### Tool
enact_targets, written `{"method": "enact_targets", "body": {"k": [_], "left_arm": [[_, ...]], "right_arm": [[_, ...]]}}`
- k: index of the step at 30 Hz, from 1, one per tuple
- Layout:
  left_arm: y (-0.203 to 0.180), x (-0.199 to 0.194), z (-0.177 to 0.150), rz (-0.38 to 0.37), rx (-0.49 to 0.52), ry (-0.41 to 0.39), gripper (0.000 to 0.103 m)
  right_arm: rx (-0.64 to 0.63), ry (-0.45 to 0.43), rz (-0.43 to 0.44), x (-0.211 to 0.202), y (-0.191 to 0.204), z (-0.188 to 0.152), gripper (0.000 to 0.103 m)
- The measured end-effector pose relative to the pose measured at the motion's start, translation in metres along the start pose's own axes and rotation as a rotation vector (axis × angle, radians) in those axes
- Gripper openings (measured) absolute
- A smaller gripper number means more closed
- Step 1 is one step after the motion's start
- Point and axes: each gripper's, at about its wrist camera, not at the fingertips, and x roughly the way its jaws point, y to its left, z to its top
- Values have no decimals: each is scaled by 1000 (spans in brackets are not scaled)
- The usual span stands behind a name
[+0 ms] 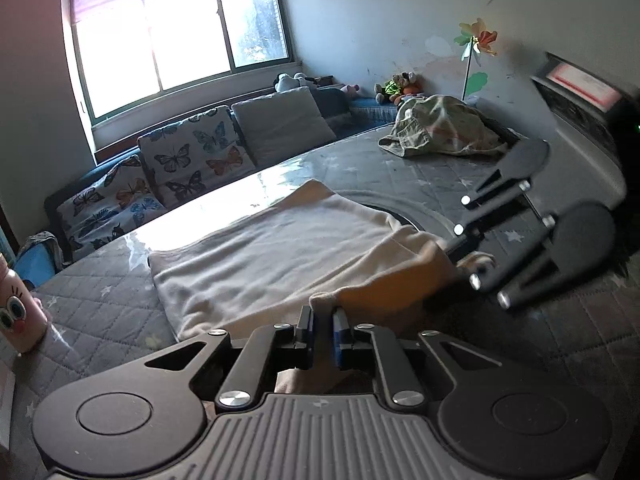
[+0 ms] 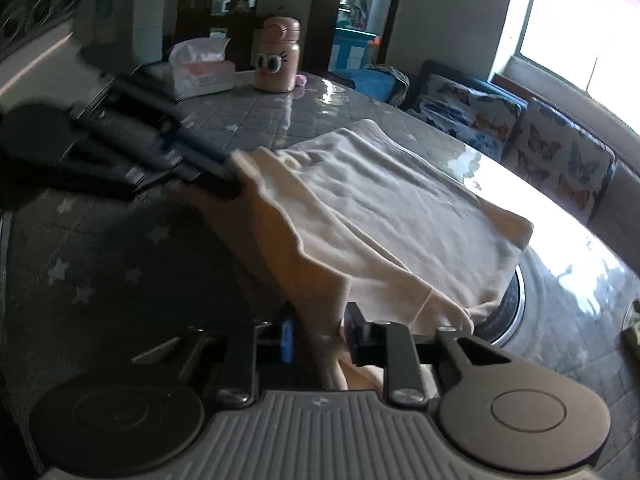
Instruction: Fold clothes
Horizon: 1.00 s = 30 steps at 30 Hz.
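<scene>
Two claws pinch the near edge of the cream cloth: left claw and right claw are both clenched on it. It lies on the tabletop, its near edge lifted, and seems soft, light and limp, so holding both corners looks wise.

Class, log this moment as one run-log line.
step: folding | left tool: shut on cream knit garment | right tool: shut on it | near edge lifted off grey quilted table cover

My left wrist camera faces the window, my right the tissue box; both sit close over the cream garment on the desk.
</scene>
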Motion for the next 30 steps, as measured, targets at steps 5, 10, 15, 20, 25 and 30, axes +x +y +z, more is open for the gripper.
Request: {"method": "enact_targets", "body": {"k": [5,10,15,20,25,30], "left_arm": [[-7,-11,-15,35,44,0,35],[-14,-11,-29,68,112,21,45],[-21,0,-35,124,188,24,45],[-22,11,-41,160,243,53,37],[-15,8,-42,165,227,55,8],[-18,-14,-38,156,211,24,7]], "right_arm": [[82,-10,17,-5,-13,4,15],[106,-24,17,-9,-16,11,14],[110,-31,9,-9,-16,15,13],[125,-38,-1,-10,-17,15,12],[119,-57,-2,-14,-12,15,10],[117,-83,3,-27,-7,14,9]]}}
